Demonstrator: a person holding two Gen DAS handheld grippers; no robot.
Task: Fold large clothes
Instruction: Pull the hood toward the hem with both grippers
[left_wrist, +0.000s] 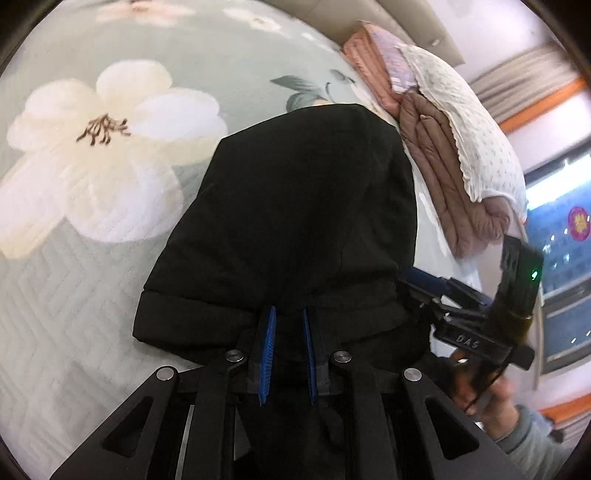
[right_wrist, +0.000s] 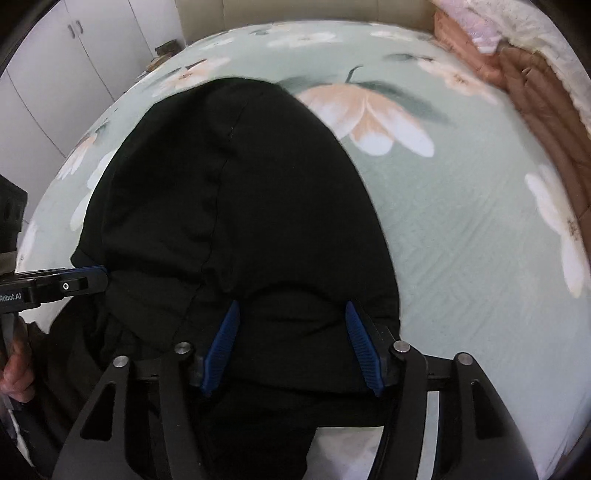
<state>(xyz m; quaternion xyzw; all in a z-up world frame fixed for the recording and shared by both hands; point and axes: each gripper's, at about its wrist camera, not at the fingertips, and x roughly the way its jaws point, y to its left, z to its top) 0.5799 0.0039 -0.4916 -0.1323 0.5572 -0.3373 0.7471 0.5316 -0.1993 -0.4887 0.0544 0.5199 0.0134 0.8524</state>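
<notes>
A large black garment (left_wrist: 295, 221) lies on a pale green floral bedspread (left_wrist: 92, 258), its near hem rolled toward me. My left gripper (left_wrist: 288, 317) has its blue-padded fingers narrowly apart with a fold of the black hem between them. In the right wrist view the same garment (right_wrist: 240, 203) fills the middle; my right gripper (right_wrist: 291, 314) has its jaws wide apart over the hem, gripping nothing. The right gripper also shows at the right of the left wrist view (left_wrist: 424, 280), and the left gripper at the left edge of the right wrist view (right_wrist: 99, 275).
Folded pink and brown quilts (left_wrist: 436, 155) and a cream pillow (left_wrist: 476, 140) are stacked along the bed's right side. A window (left_wrist: 561, 258) stands beyond them. White wardrobe doors (right_wrist: 55, 74) stand past the bed's far left corner.
</notes>
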